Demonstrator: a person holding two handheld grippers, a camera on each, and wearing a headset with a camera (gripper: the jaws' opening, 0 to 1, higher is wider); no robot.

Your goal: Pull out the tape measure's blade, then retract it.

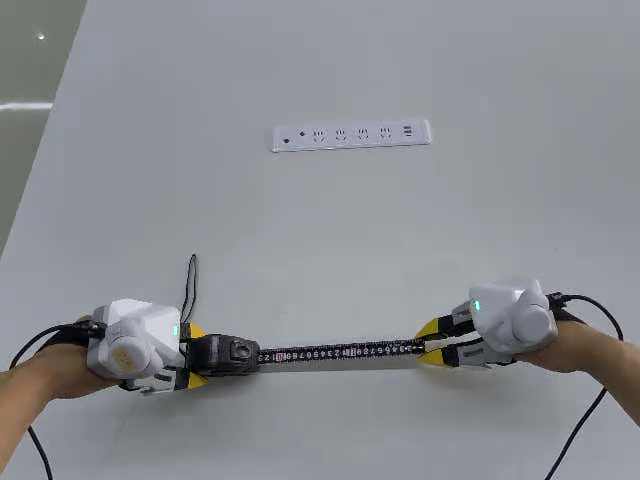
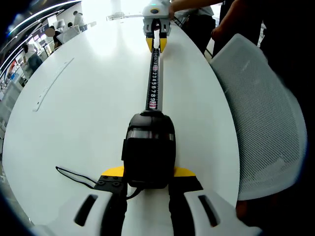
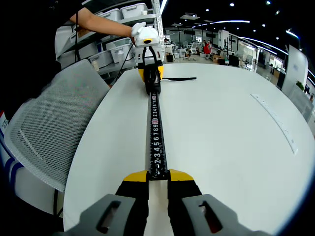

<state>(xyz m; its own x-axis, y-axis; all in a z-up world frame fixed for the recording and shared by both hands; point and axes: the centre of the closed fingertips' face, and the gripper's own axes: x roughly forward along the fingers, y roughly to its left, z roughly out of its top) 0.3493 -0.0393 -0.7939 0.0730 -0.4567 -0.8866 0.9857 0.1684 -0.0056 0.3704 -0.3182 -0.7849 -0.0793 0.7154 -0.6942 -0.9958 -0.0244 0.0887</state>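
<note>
- The white table [image 1: 300, 60] lies under both grippers and stretches well beyond the fingers.
- A grey mesh chair [image 2: 261, 113] stands off the table's edge. It is to the right of the left gripper's fingers in the left gripper view, and to the left of the right gripper's fingers in the right gripper view.
- A white power strip [image 1: 351, 134] lies flat, well apart from both sets of fingers, across the table from the person.
- The left gripper [image 1: 197, 355] is clenched on the case [image 2: 148, 147]. The black body sits between the yellow fingertips [image 2: 113, 171] and juts forward past them.
- The right gripper [image 1: 432, 342] is clamped on the free end of the blade [image 1: 340, 352]. That end is pinched between its two yellow tips.
- The blade is drawn out and runs straight from the case, in the left fingers, across to the right fingers. It sits low over the table, with its printed numbers facing up.
- A thin black strap [image 1: 190, 285] trails from the case end, curling on the table just beside the left fingers.
</note>
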